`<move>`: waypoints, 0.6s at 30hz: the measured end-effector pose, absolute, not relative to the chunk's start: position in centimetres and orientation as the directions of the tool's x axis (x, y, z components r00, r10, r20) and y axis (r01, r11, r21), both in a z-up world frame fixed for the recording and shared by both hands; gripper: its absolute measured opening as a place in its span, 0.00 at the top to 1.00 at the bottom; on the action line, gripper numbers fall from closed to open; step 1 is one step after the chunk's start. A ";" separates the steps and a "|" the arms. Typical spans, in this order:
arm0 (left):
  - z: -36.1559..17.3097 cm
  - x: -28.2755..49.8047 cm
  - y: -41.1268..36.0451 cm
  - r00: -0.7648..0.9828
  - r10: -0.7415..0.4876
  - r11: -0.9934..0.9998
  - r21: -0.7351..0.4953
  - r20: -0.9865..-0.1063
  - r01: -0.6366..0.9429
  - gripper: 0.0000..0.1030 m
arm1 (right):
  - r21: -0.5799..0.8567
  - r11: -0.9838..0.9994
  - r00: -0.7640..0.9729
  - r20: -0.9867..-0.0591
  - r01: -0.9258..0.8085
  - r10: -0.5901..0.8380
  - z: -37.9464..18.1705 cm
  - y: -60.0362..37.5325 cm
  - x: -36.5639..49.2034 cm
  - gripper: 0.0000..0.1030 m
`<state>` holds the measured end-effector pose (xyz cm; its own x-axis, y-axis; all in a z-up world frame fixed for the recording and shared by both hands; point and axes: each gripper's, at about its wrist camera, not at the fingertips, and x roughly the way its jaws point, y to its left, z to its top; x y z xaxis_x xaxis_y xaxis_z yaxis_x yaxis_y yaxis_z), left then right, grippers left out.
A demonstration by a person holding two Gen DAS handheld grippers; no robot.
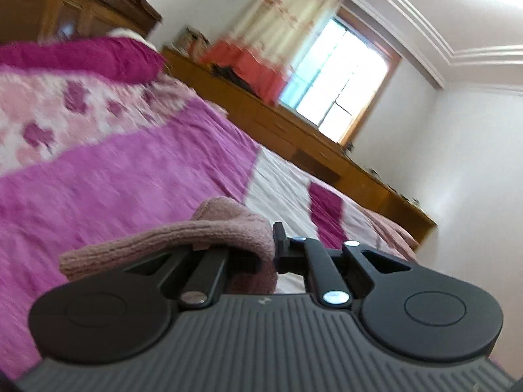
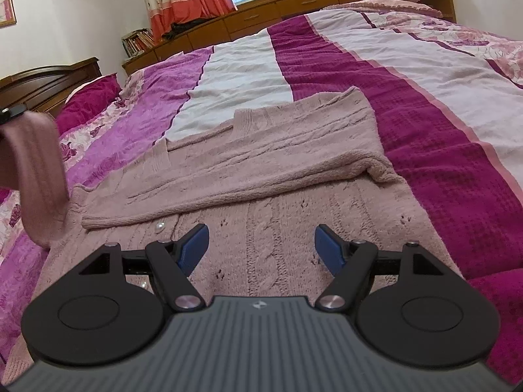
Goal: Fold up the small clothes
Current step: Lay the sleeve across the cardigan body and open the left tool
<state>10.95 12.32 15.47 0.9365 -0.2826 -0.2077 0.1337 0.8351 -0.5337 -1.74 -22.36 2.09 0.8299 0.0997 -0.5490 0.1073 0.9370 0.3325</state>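
Left gripper (image 1: 274,254): jaws closed on 1 sleeve (image 1: 170,238) of the pink knit cardigan, which hangs lifted clear of the bed.
Right gripper (image 2: 261,248): jaws wide, nothing between the blue pads (image 2: 196,245), poised above the near part of the garment.
Cardigan (image 2: 261,163): flat on the striped bedspread (image 2: 425,130), 1 sleeve folded across its body.
Lifted sleeve: at the left edge in the right wrist view.
Background: window (image 1: 336,78) and curtain (image 1: 287,19), far side.
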 end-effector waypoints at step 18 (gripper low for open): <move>6.5 13.0 3.8 0.792 -0.397 0.855 -0.500 -0.464 0.135 0.90 | 0.370 0.919 0.828 -0.552 0.137 0.099 1.5 -23.7 -1.6 0.25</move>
<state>12.98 3.83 6.47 0.7918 -0.3969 -0.4642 0.1354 0.8553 -0.5002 -1.62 -23.72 1.52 0.8282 0.0985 -0.5518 0.1373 0.9187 0.3702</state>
